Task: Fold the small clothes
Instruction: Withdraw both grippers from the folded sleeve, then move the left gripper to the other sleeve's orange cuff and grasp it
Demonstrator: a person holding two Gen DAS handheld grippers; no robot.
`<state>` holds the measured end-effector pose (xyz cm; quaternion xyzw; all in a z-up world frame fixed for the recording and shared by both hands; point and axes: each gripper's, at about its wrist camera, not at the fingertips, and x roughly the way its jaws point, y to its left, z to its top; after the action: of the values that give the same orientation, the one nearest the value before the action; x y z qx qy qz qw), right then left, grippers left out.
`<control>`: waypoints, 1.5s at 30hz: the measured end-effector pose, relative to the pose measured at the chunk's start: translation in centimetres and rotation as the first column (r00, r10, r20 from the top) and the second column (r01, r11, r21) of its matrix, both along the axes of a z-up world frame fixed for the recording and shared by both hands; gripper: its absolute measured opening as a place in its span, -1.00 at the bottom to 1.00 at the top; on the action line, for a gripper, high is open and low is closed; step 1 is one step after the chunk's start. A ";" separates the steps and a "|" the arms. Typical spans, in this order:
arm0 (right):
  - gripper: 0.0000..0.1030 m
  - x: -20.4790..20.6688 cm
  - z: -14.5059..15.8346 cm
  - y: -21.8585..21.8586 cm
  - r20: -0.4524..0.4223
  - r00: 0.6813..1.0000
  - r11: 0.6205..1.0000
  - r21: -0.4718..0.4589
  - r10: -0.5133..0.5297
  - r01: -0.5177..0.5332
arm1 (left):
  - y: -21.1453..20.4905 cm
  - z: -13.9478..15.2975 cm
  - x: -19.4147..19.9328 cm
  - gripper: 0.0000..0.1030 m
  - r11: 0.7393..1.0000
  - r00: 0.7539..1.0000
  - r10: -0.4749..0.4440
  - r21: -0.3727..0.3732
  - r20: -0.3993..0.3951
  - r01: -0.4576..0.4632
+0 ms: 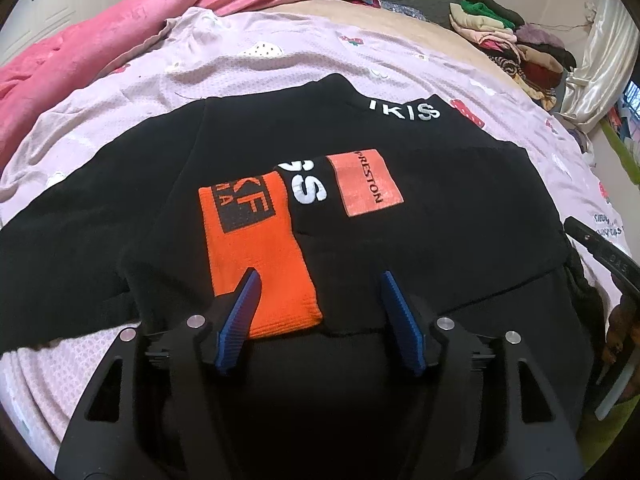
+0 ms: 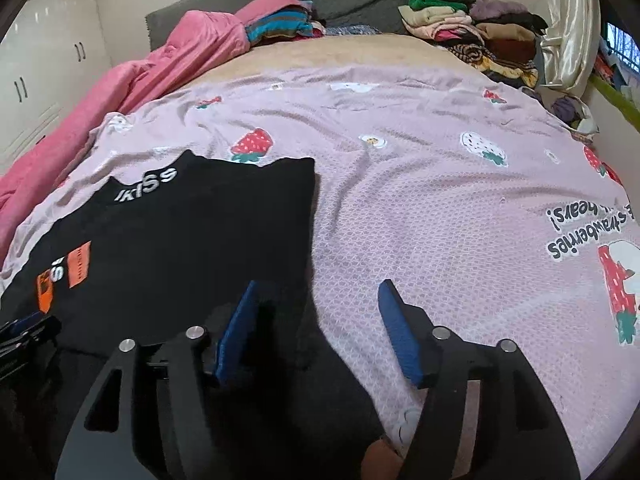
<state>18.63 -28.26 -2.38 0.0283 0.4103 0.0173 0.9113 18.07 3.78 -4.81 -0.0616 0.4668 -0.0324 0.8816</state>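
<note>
Orange cuff only in left view; left gripper and right gripper wide, empty.

A black garment lies flat and partly folded on the pink strawberry-print sheet. An orange-cuffed sleeve is folded across its middle, beside an orange "PRESTON" patch and white lettering. More white letters run along its far edge, nearest the sheet's far end.
</note>
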 end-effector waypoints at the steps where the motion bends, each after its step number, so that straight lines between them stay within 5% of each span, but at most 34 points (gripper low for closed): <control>1: 0.33 -0.3 0.2 0.0 0.006 1.000 1.000 0.005 0.007 -0.007 | 0.0 0.0 -0.1 0.10 1.000 1.000 0.001 -0.001 0.000 -0.001; 10: 0.87 -2.8 2.3 1.1 0.074 0.995 0.998 0.009 0.060 -0.061 | 0.9 1.8 -2.3 0.48 0.998 0.997 0.058 -0.031 0.059 -0.056; 15: 0.91 -3.5 3.1 2.1 0.088 0.992 0.995 0.022 0.093 -0.095 | 2.1 3.0 -3.3 0.81 0.995 0.991 0.100 -0.025 0.091 -0.098; 29: 0.91 -5.7 5.0 8.0 0.122 0.965 0.970 0.034 0.234 -0.240 | 7.4 5.5 -6.5 0.81 0.969 0.959 0.247 -0.017 0.140 -0.247; 36: 0.91 -6.7 5.6 12.9 0.131 0.932 0.939 0.023 0.337 -0.343 | 10.2 5.9 -8.3 0.81 0.949 0.939 0.310 0.016 0.151 -0.316; 45: 0.91 -8.0 6.1 18.6 0.144 0.883 0.892 -0.004 0.447 -0.452 | 15.1 5.7 -10.4 0.81 0.910 0.900 0.414 -0.036 0.137 -0.413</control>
<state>10.67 -9.71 3.74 -0.0551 0.3398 0.2360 0.9087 7.63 18.86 0.90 -0.1595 0.3794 0.1496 0.8990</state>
